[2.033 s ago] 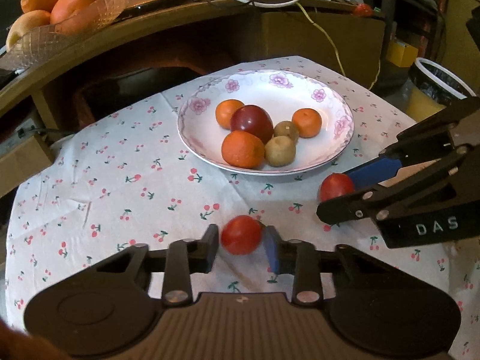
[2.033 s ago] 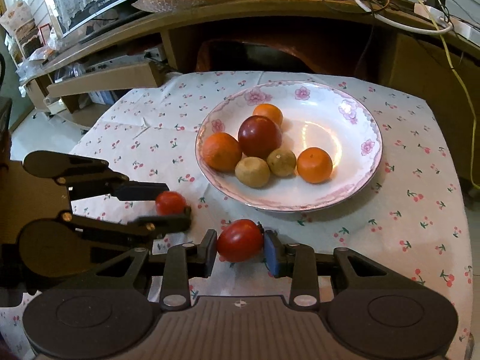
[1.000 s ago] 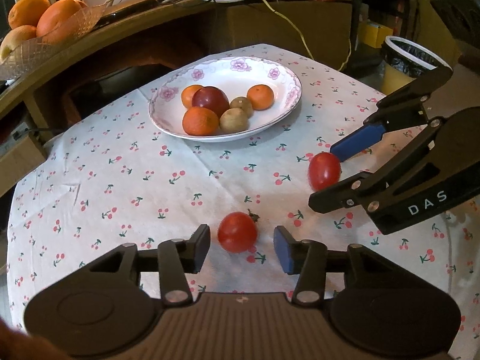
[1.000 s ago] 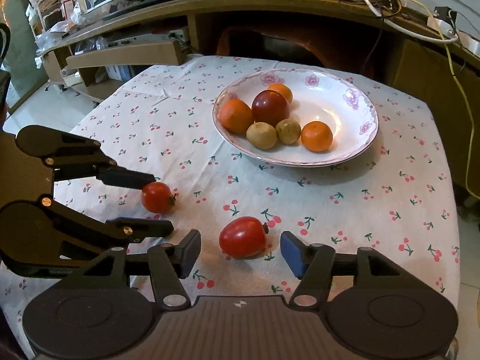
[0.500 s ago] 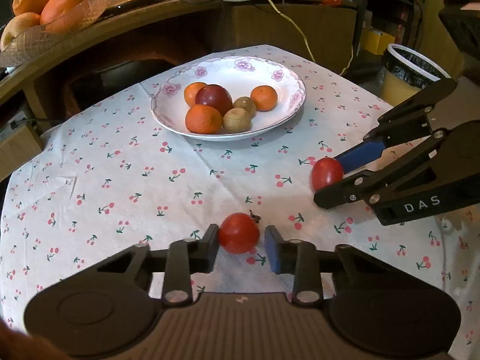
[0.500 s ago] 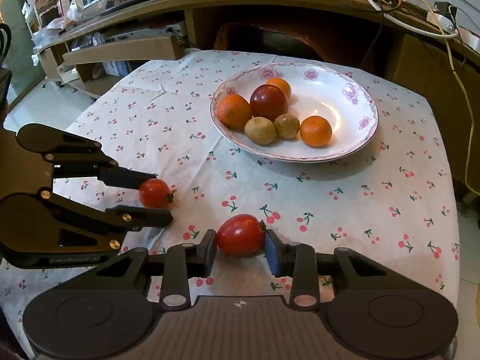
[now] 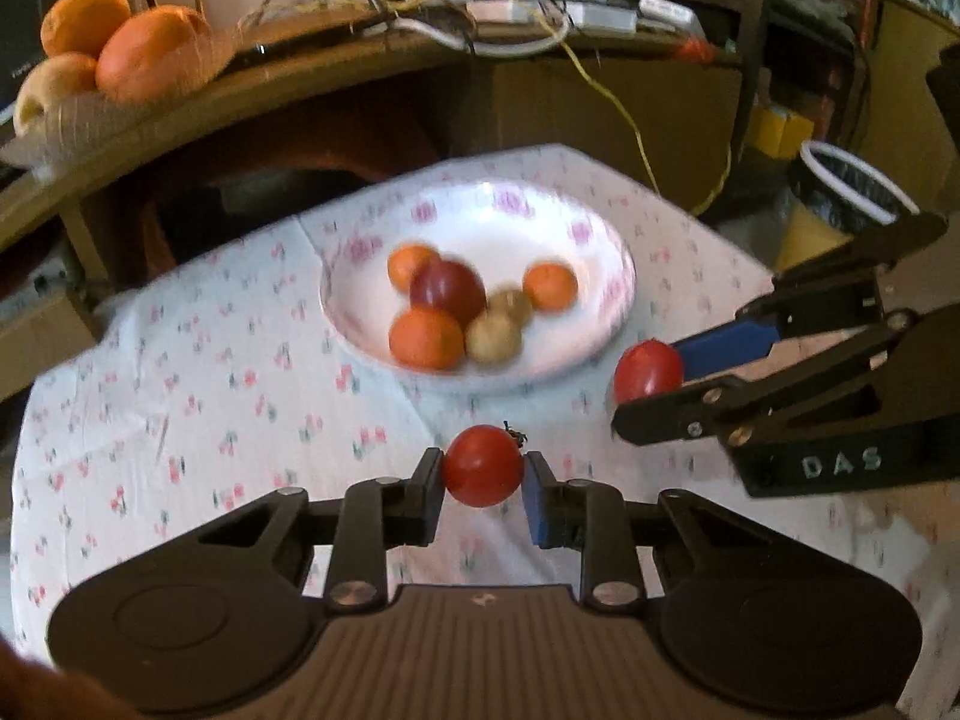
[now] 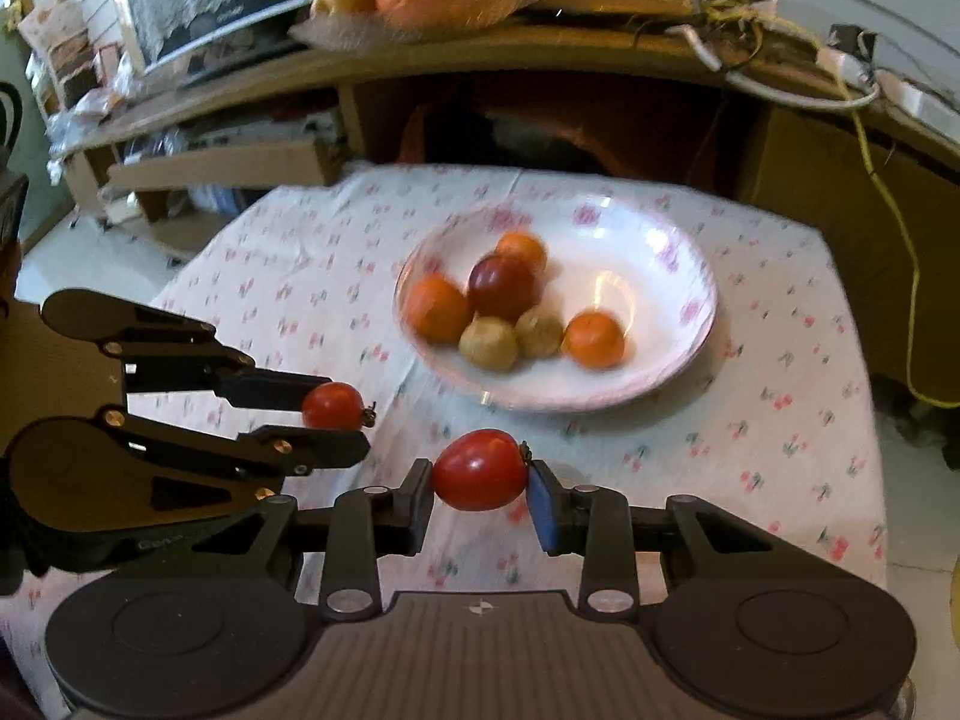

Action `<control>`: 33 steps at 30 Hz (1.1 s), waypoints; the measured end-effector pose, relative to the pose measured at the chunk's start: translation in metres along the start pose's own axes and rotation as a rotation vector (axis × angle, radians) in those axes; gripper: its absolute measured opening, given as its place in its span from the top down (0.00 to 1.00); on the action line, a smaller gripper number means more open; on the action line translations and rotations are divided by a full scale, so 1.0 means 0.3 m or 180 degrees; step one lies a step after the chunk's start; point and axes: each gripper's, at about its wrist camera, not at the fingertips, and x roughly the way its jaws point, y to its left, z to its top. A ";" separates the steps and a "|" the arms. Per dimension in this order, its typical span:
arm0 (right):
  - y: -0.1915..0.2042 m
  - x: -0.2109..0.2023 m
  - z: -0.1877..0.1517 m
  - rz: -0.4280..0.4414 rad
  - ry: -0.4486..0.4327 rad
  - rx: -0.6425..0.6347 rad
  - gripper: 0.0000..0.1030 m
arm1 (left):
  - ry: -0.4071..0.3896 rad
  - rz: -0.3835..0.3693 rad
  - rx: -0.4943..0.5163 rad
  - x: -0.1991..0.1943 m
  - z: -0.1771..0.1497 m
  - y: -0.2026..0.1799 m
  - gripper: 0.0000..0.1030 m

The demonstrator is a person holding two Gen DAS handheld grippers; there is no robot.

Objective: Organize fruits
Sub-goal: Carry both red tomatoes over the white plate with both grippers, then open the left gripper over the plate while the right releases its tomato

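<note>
My left gripper (image 7: 483,477) is shut on a small round red tomato (image 7: 483,474) and holds it above the cherry-print tablecloth (image 7: 180,396). My right gripper (image 8: 480,480) is shut on a larger oval red tomato (image 8: 479,470), also lifted. Each gripper shows in the other's view, the right one (image 7: 651,384) with its tomato (image 7: 647,369) and the left one (image 8: 336,414) with its tomato (image 8: 333,405). The white flowered plate (image 7: 600,240) lies ahead and holds oranges, a dark red apple (image 7: 447,291) and two brown kiwis; it also shows in the right wrist view (image 8: 678,258).
A wooden shelf (image 7: 300,78) runs behind the table with a glass bowl of oranges (image 7: 120,54) and cables. A yellow bin with a white rim (image 7: 840,204) stands at the right. The table edge falls off to the right (image 8: 870,420).
Both grippers, shut on their tomatoes half a second ago, have lifted them off the cloth and moved toward the plate. The views are blurred by motion.
</note>
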 end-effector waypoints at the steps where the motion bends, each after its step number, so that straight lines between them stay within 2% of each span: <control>1: -0.005 -0.003 0.014 -0.0007 -0.0040 0.0025 0.67 | -0.0032 -0.0002 -0.0017 -0.001 0.021 0.001 0.68; 6: -0.030 -0.001 0.081 -0.0076 -0.0200 0.0099 0.67 | -0.0153 0.0087 -0.0050 0.011 0.093 0.007 0.68; 20: -0.102 0.109 0.179 -0.0217 -0.0275 0.0306 0.67 | -0.0180 0.0414 -0.0118 0.139 0.201 0.075 0.68; 33: -0.132 0.199 0.216 -0.0353 -0.0235 0.0307 0.67 | -0.0156 0.0487 -0.0168 0.196 0.221 0.097 0.68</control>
